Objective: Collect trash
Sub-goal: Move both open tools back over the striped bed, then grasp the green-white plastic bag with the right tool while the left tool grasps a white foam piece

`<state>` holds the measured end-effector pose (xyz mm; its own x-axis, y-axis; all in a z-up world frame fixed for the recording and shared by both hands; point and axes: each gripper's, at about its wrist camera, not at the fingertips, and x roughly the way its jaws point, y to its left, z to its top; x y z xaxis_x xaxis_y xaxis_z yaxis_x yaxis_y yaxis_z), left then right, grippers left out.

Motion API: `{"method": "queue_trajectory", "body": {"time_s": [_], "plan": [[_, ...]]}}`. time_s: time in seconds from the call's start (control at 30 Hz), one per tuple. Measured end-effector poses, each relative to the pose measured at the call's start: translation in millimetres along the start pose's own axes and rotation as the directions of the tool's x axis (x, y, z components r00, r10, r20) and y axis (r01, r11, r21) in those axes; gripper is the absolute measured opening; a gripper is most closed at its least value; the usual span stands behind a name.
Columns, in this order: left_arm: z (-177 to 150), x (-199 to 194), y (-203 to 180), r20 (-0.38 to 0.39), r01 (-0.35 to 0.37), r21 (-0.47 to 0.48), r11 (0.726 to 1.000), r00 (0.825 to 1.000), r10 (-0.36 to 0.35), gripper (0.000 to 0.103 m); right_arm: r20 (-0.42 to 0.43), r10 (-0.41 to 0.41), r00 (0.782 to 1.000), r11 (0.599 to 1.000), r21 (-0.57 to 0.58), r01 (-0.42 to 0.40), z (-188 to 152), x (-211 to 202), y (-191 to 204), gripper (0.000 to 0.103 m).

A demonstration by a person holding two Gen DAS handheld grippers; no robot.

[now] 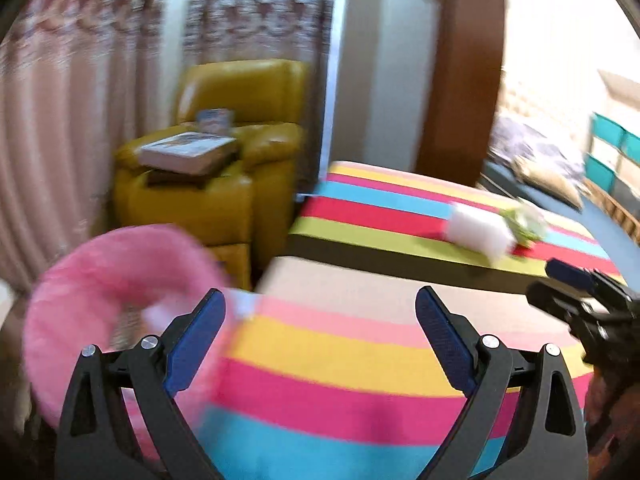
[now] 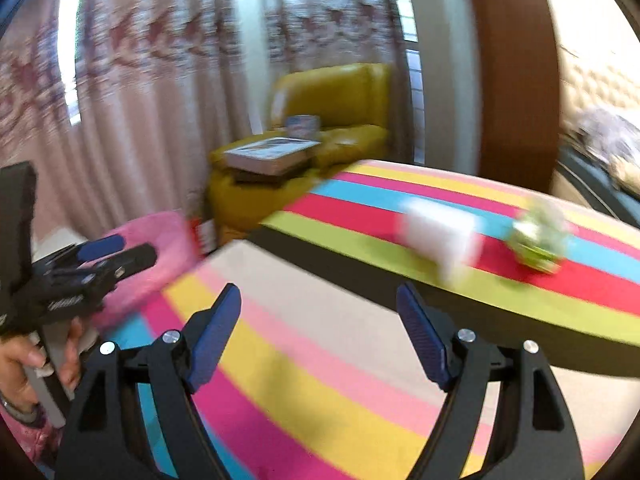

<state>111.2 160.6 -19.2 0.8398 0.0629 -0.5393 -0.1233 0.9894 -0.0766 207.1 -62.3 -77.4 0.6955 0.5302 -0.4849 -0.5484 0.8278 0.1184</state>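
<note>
The left gripper [image 1: 320, 316] hangs with its blue-padded jaws spread wide and nothing between them, above the near striped table [image 1: 340, 360]. In the right wrist view it shows at the left edge [image 2: 116, 250], held by the person's left hand [image 2: 24, 364].

At the far left sits a round pink fuzzy cushion [image 1: 120, 272], just beside the table's near corner; the left finger crosses in front of it. Behind the cushion stands a yellow armchair [image 1: 240, 140] with a thick book [image 1: 188, 154] lying on its arm and a small blue-and-white box [image 1: 214, 118] on the seat, against pale patterned curtains [image 1: 100, 60].

Further right, a second striped surface [image 1: 400, 208] lies beyond a dark gap. On it rests the trash: a white piece, blurred, perhaps paper or a small carton [image 1: 480, 234], and just to its right a crumpled green-and-white wrapper [image 1: 528, 222]. From the right wrist view the two look slightly apart [image 2: 440, 236] [image 2: 540, 238]; whether they touch cannot be told through the blur.

The right gripper [image 2: 320, 320] is likewise wide open and empty, over the near table and short of the trash. In the left wrist view it shows at the right edge [image 1: 584, 292].
</note>
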Motion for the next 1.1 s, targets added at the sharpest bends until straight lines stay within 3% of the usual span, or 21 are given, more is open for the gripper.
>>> {"method": "queue_trajectory", "body": {"time_s": [0.2,0.43,0.67,1.1], "plan": [[11,51,-79,-0.022,0.076,0.089,0.993,0.997,-0.074,0.09,0.015,-0.18,0.983,0.971,0.16,0.176,-4,-22,-96,0.078],[30,102,-123,-0.049,0.072,0.097,0.993,0.997,-0.067,0.09,-0.037,-0.263,0.964,0.925,0.275,0.263,7,-1,-176,0.078],[29,123,-136,-0.062,0.027,0.121,0.992,0.998,-0.02,0.09,-0.094,-0.237,0.967,0.932,0.259,0.254,24,40,-192,0.078],[29,129,-134,-0.109,0.038,0.095,0.995,0.994,-0.027,0.09,-0.174,-0.244,0.954,0.928,0.246,0.282,45,93,-207,0.078]]}}
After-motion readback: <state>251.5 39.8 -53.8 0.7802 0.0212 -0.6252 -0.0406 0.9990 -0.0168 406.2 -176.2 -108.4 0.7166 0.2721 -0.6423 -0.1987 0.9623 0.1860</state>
